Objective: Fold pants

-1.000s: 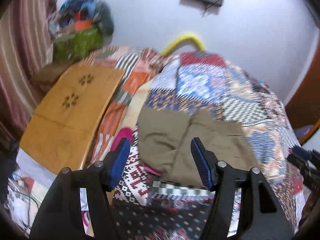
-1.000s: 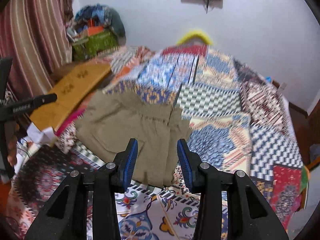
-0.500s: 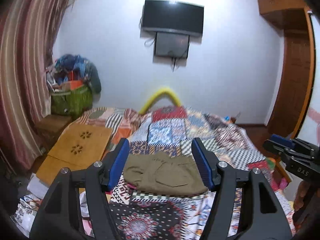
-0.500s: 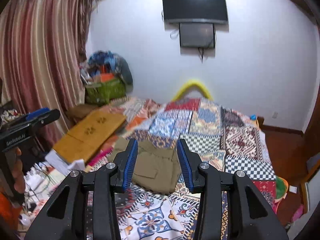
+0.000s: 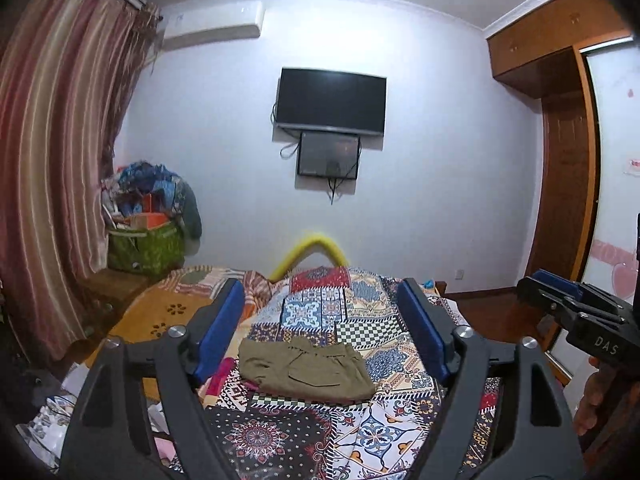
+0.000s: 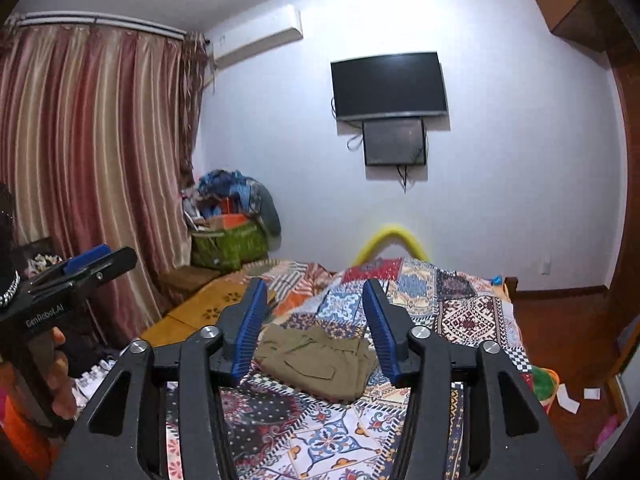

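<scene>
Item: pants [image 5: 306,370], olive, folded into a compact rectangle. They lie flat on the bed [image 5: 384,432], on its patchwork cover, toward the near half and a little left of centre; a pocket flap faces up.

Item: my left tool [image 5: 325,334]. Blue pads spread wide, having just been opening; nothing between them. It is held in the air, clear of the bed, with the pants seen between its fingers, well apart from them.

Item: my right tool [image 6: 316,326]. Jaws parted less widely than the left, also just been opening; nothing pinched. It is likewise in the air, short of the pants.

Item: yellow curved bar [image 5: 310,254] at the far end of the bed.

Item: wooden board [image 5: 160,320] with flower cut-outs, beside the bed's left edge.

Item: green bag [image 5: 144,250], stuffed with clothes, in the corner by the striped curtain [image 5: 52,160].

Item: television [image 5: 332,102] mounted on the far wall, a smaller dark panel just beneath.
</scene>
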The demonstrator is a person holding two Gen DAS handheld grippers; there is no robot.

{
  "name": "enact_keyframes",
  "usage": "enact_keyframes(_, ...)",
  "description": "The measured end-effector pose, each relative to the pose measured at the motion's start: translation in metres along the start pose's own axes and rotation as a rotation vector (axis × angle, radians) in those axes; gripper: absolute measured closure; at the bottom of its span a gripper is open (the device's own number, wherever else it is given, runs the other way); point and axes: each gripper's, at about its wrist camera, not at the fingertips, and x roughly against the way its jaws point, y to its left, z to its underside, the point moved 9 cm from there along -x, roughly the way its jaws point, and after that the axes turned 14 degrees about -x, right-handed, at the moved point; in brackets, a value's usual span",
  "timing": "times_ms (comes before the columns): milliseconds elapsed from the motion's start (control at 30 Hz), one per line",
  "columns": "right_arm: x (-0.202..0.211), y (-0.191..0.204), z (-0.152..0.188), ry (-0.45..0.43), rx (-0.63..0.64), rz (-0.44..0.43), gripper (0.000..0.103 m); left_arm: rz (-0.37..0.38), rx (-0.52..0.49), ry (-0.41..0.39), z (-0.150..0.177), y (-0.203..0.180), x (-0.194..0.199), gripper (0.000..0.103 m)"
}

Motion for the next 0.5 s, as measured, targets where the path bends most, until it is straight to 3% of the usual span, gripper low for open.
enact_keyframes(133, 0.018, 0.007, 0.001, -0.032, 0.020, -0.010, 0.046, 0.008, -0.004, -0.039, -0.002, -0.013, 0.027, 0.005)
enact_keyframes(200, 0.026, 0.011, 0.001, -0.055, 0.029, -0.012, 0.032, 0.004, -0.011, -0.044, -0.002, -0.016, 0.035, 0.003)
enact_keyframes(333, 0.033, 0.012, 0.001, -0.083, 0.033, -0.008, 0.019, 0.003, -0.013, -0.044, 0.001, -0.023, 0.048, 0.000)
enact_keyframes(400, 0.036, 0.011, 0.000, -0.099, 0.029, 0.004, 0.007, 0.005, -0.008, -0.043, 0.001, -0.025, 0.053, 0.000)
enact_keyframes(500, 0.042, 0.011, 0.000, -0.117, 0.013, 0.007, 0.000, -0.003, -0.003, -0.043, 0.003, -0.027, 0.060, 0.000)
